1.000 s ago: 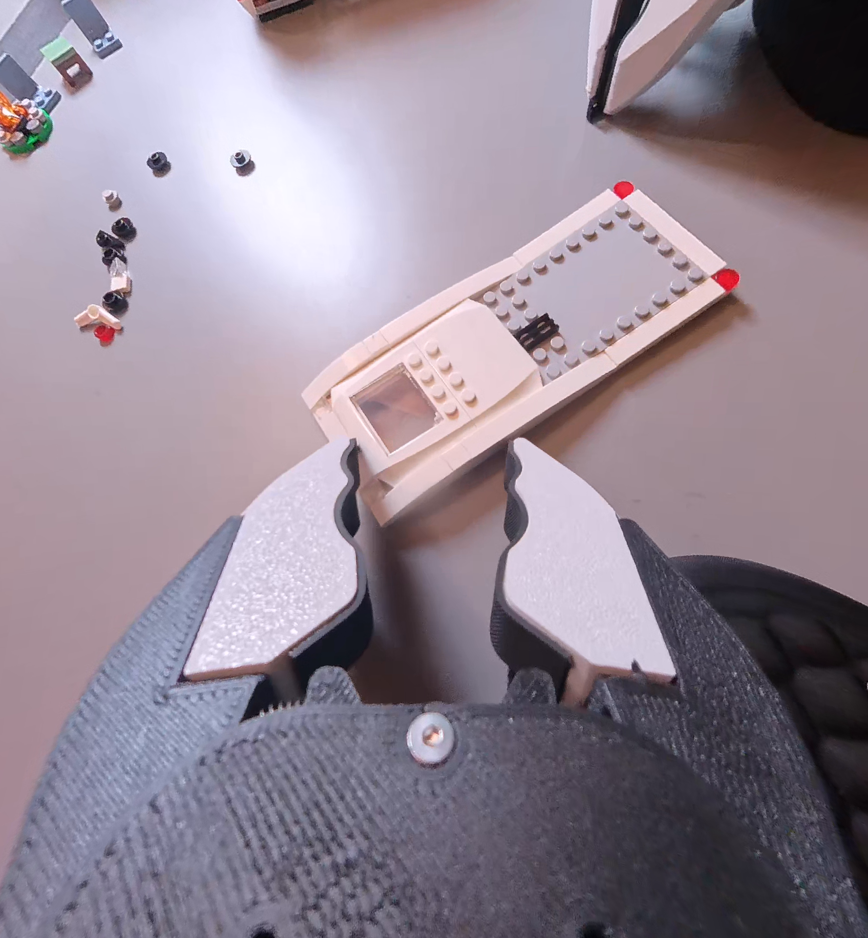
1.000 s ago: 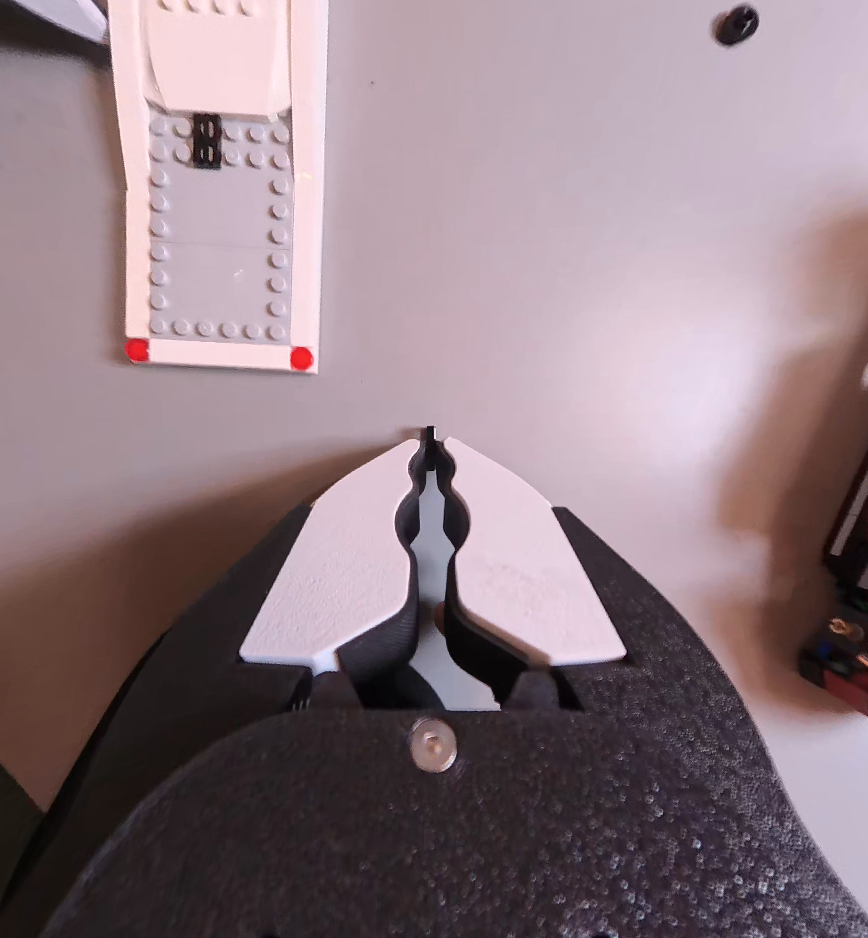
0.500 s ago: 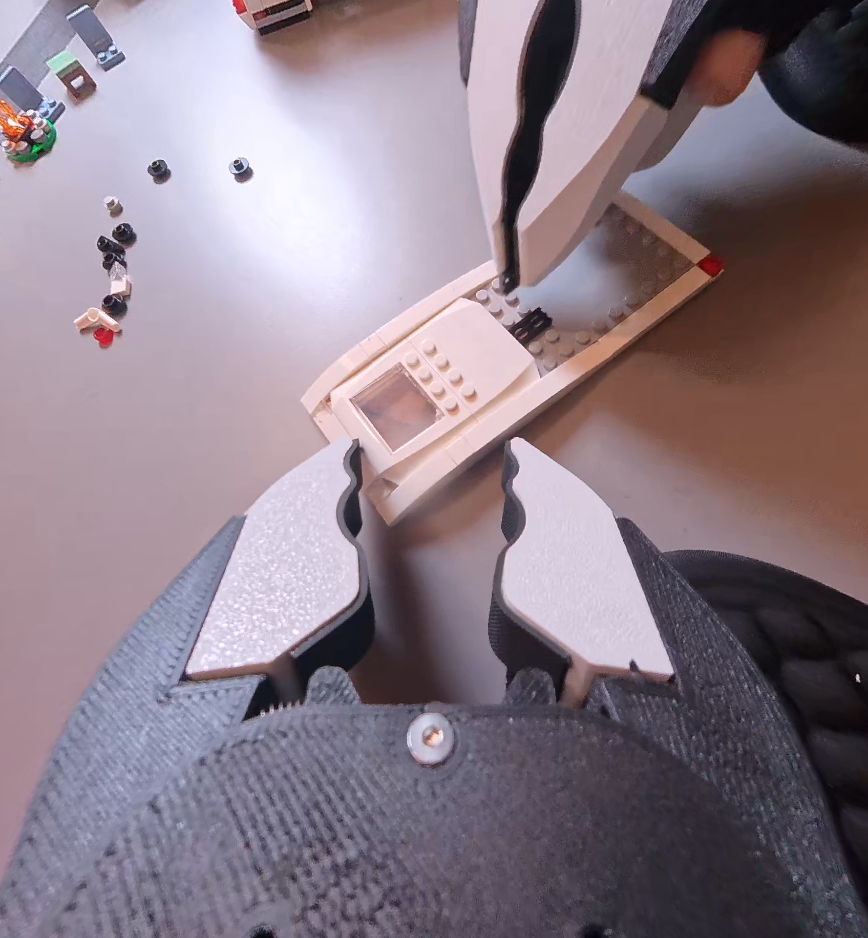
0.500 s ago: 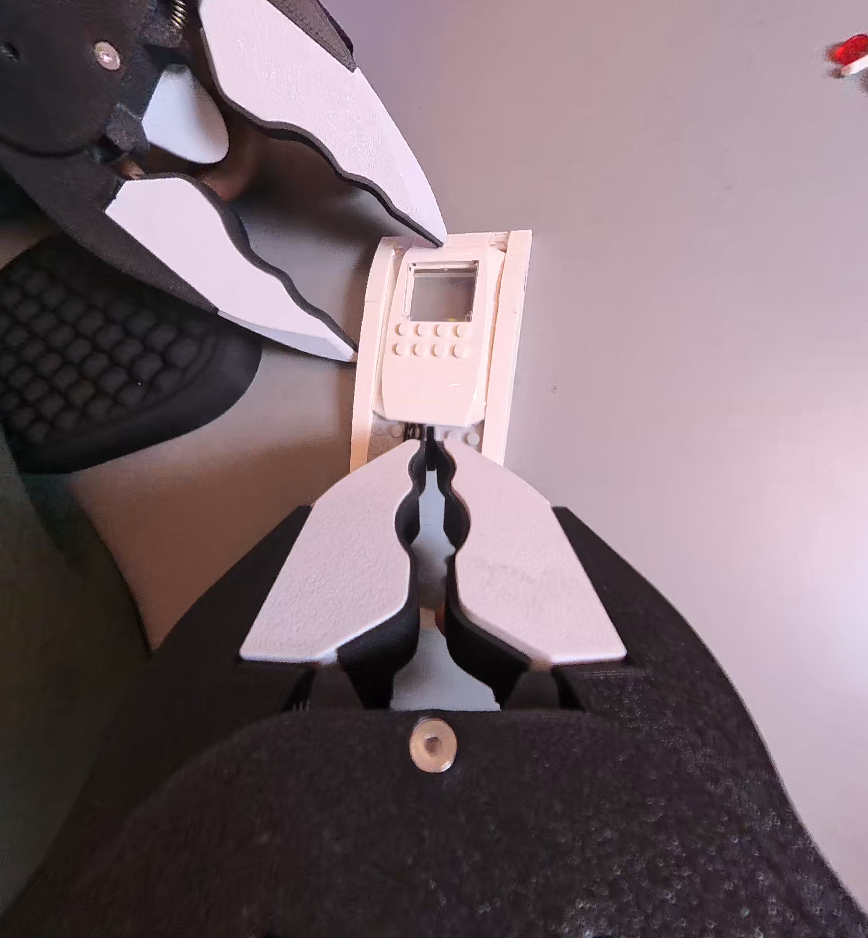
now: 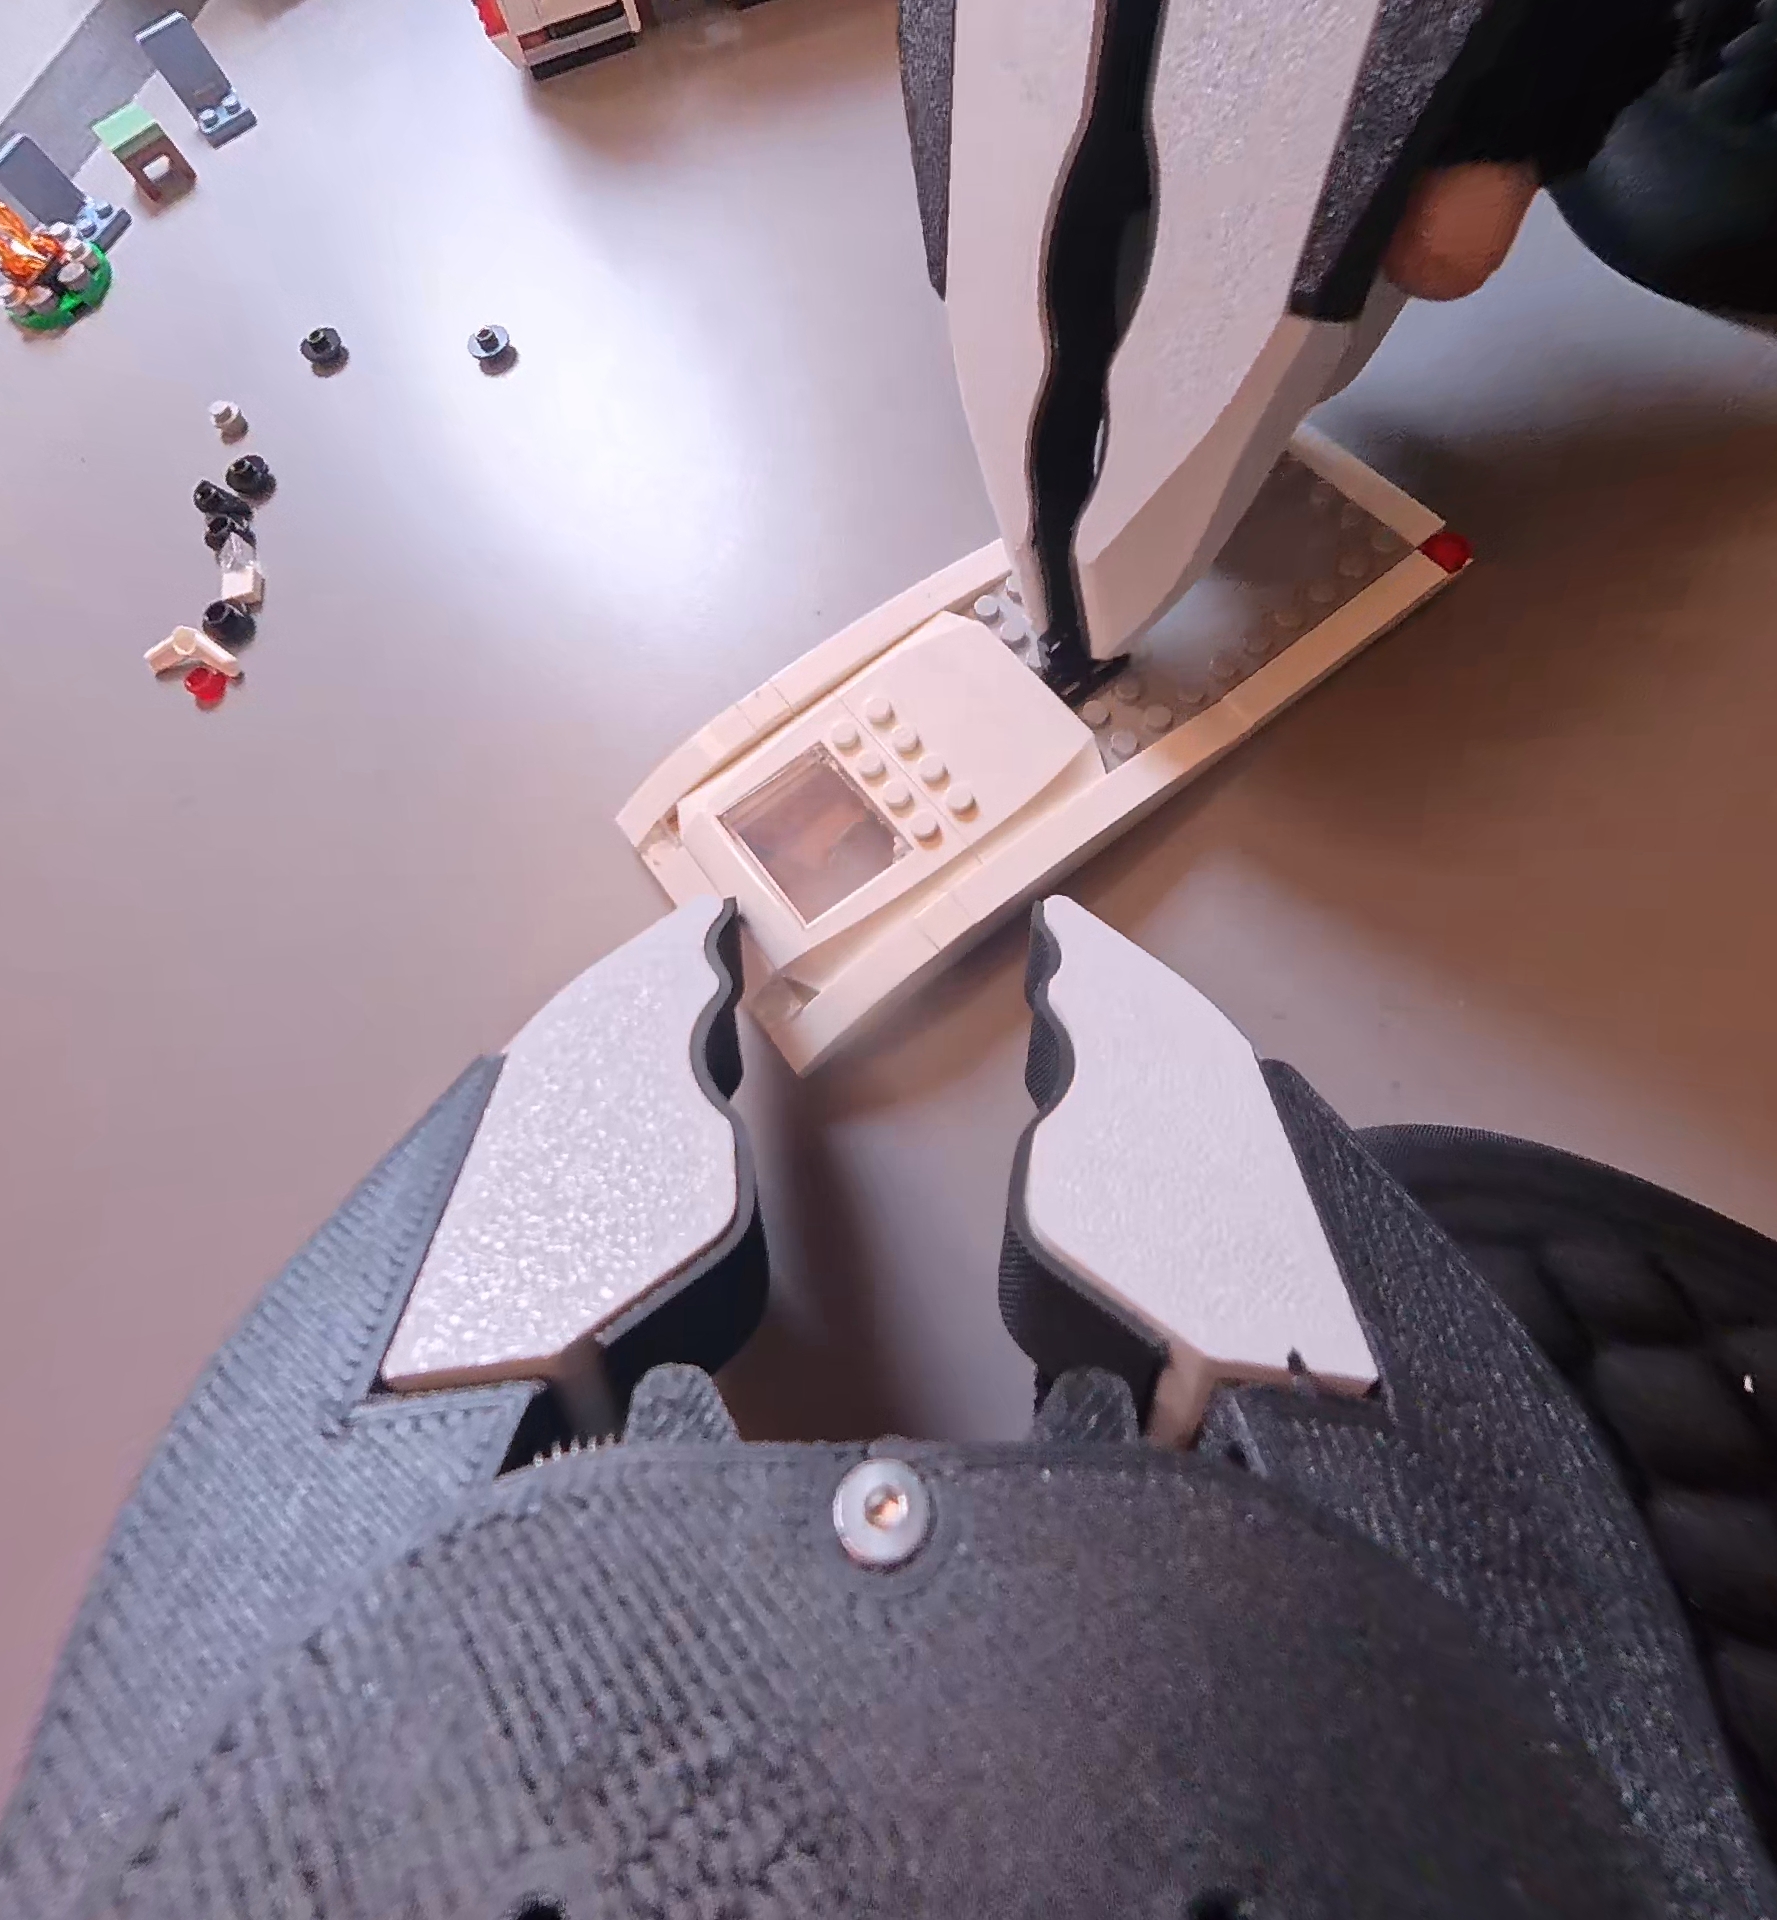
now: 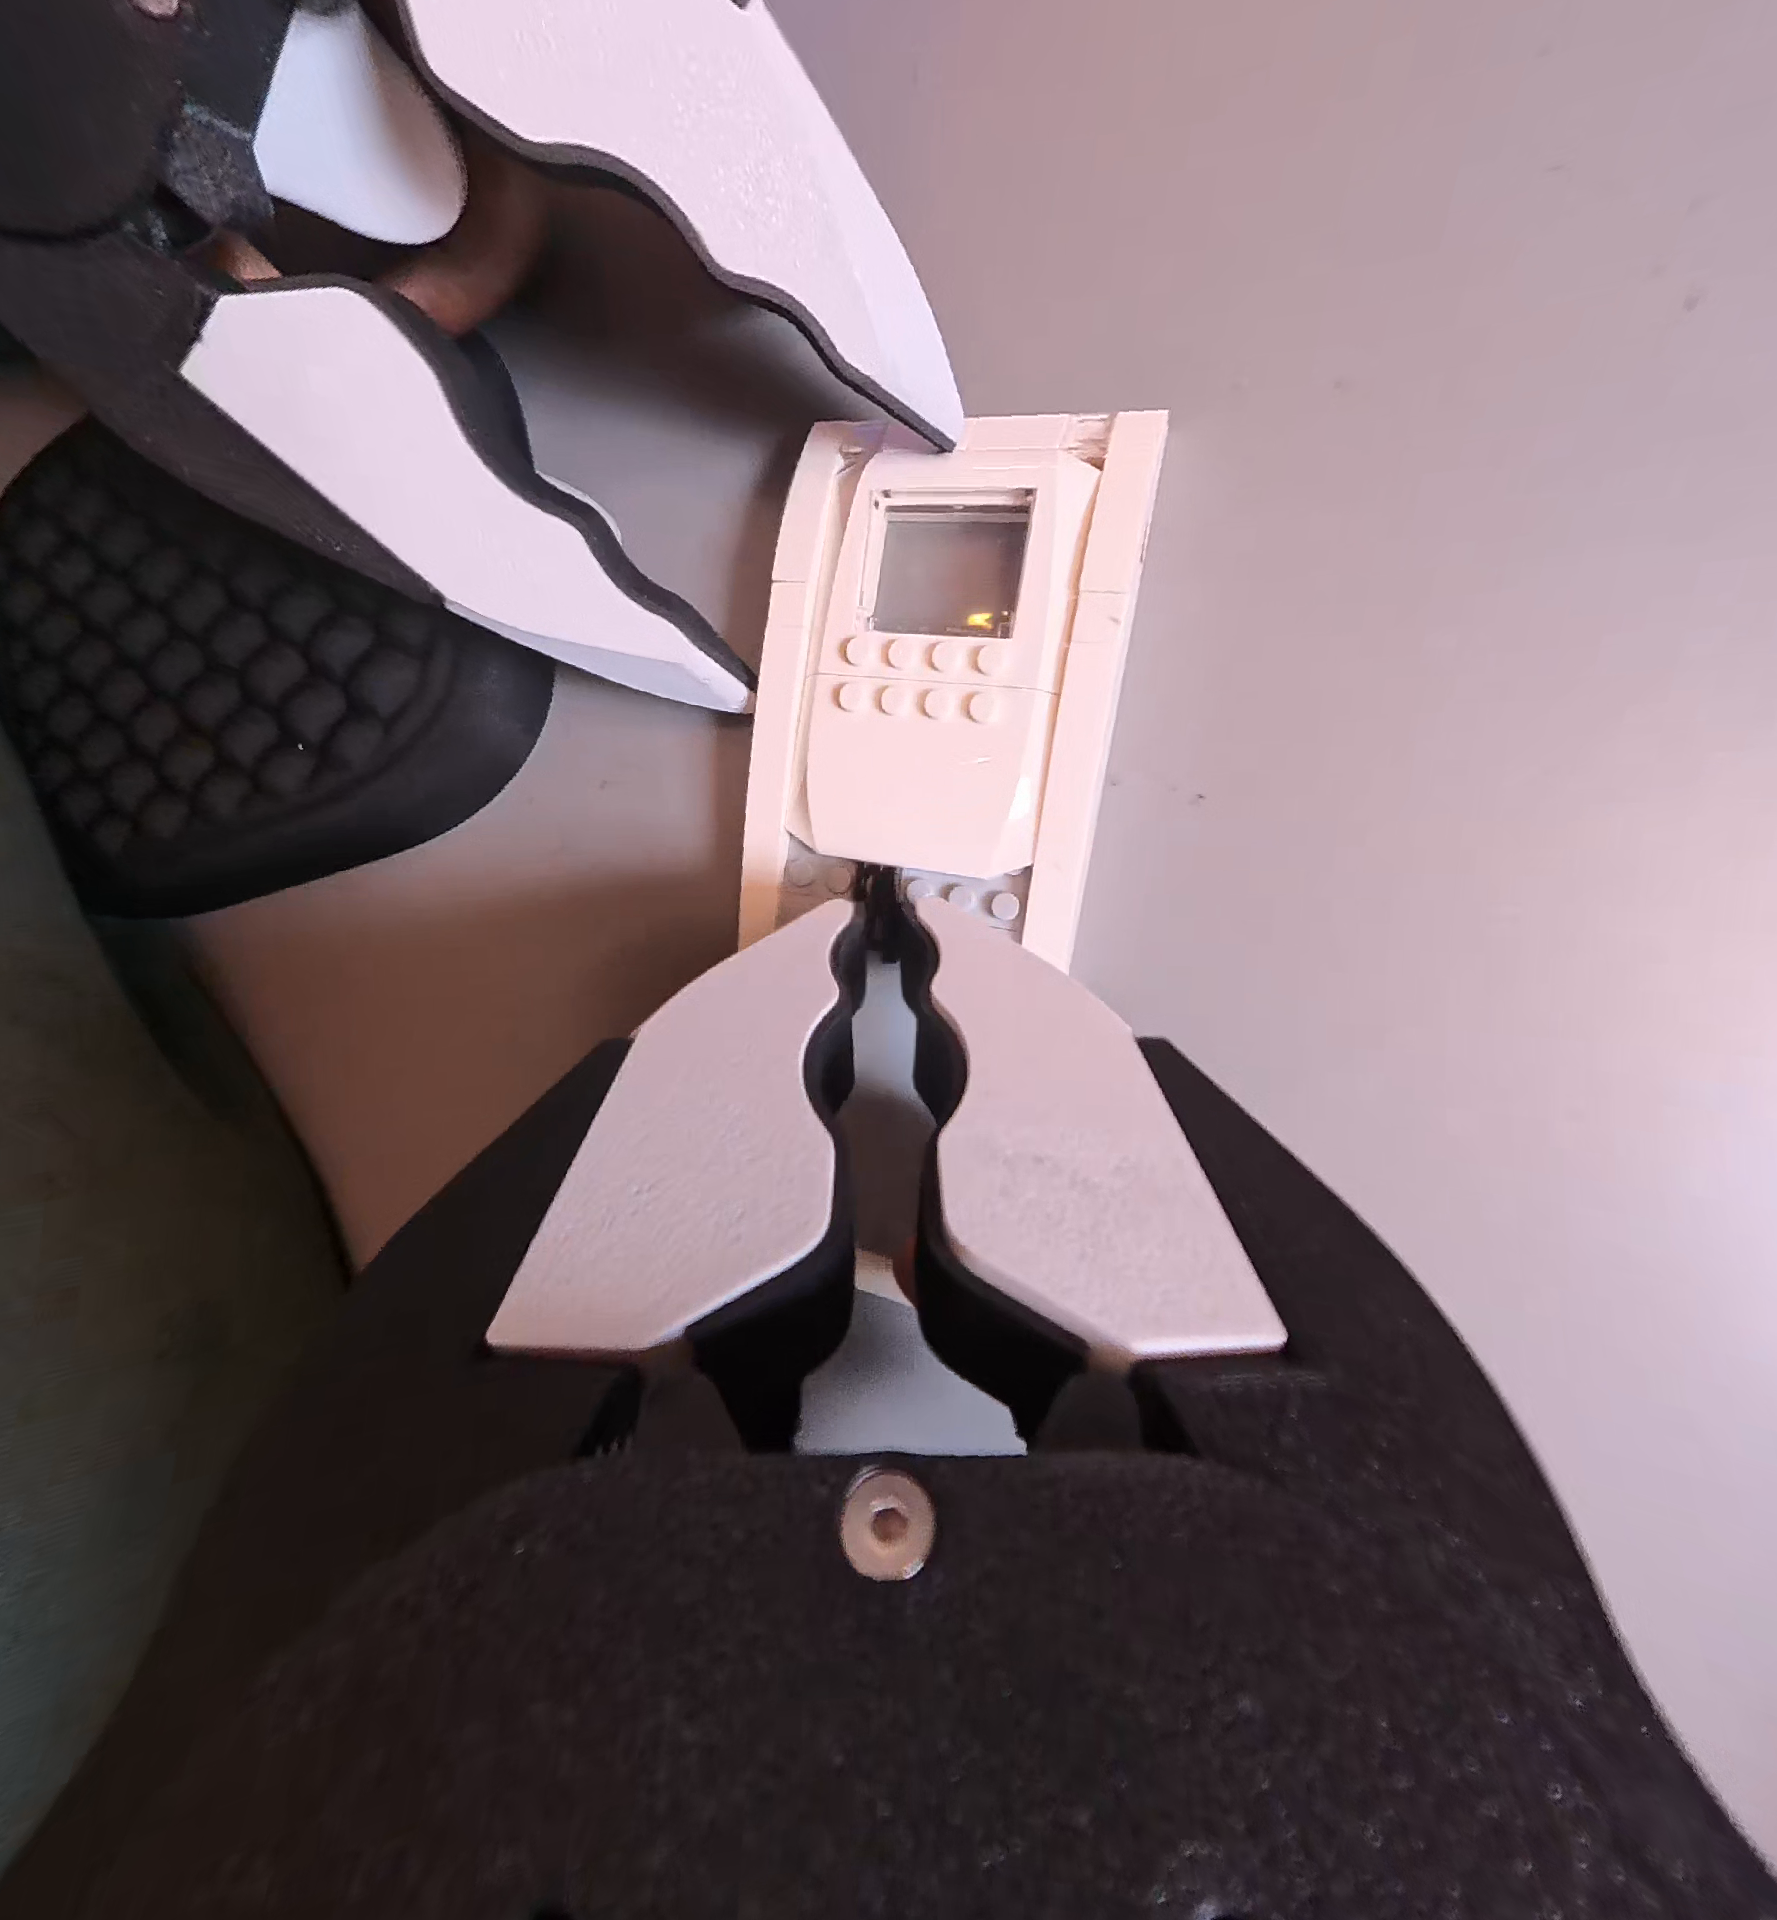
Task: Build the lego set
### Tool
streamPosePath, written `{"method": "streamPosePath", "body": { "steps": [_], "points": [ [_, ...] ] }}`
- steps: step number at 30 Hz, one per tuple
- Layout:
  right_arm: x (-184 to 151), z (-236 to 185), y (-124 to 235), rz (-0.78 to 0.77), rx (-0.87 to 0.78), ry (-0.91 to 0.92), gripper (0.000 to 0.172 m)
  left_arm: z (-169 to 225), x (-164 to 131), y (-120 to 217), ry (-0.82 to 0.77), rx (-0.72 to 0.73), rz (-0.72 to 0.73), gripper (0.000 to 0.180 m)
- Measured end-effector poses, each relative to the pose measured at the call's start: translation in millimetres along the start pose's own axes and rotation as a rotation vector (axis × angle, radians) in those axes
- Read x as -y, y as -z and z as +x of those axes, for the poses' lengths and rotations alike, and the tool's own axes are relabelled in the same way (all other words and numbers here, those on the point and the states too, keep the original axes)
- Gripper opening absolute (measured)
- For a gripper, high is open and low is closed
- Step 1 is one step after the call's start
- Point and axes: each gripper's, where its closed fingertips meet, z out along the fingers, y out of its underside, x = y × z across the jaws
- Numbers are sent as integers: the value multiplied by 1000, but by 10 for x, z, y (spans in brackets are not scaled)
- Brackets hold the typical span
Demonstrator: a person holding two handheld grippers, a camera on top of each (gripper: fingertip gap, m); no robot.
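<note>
Spreading under everything is a grey-brown table (image 5: 1486, 935), and on it lies a long white toy-brick model (image 5: 967, 727) with a clear window (image 5: 811, 831) near one end and a sunken grey studded bed (image 5: 1310, 540) toward the other, red dots at its far corners. That shallow bed, walled by white strips, holds one small black brick piece (image 5: 1076, 670) just behind the white sloped cover.

The left gripper (image 5: 879, 914) stands wide open at the window end of the model: its left fingertip (image 5: 718, 925) touches the model's front edge, while the other fingertip is clear of the model's side, so nothing is clamped.

The right gripper (image 6: 879, 914) comes down on the grey bed with its fingers nearly together, their tips pinching the black brick piece where it sits on the studs. A bare fingertip of a hand (image 5: 1445, 239) in a dark sleeve shows behind it.

Off to the far left lie scattered small parts (image 5: 224, 540): black round bits, a red stud, a white clip, a green base with orange flames (image 5: 42, 270), and grey tiles.
</note>
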Motion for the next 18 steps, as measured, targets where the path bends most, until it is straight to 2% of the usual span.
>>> {"method": "streamPosePath", "body": {
  "steps": [4,10,18],
  "points": [
    [-4,29,14,-11,2,-16,5,2,-1,1,0,0,-1,52],
    [8,27,26,-18,-27,19,16,4,-2,0,4,-2,0,52],
    [-1,94,59,-16,-62,32,16,2,-3,-1,7,-3,0,52]
  ]
}}
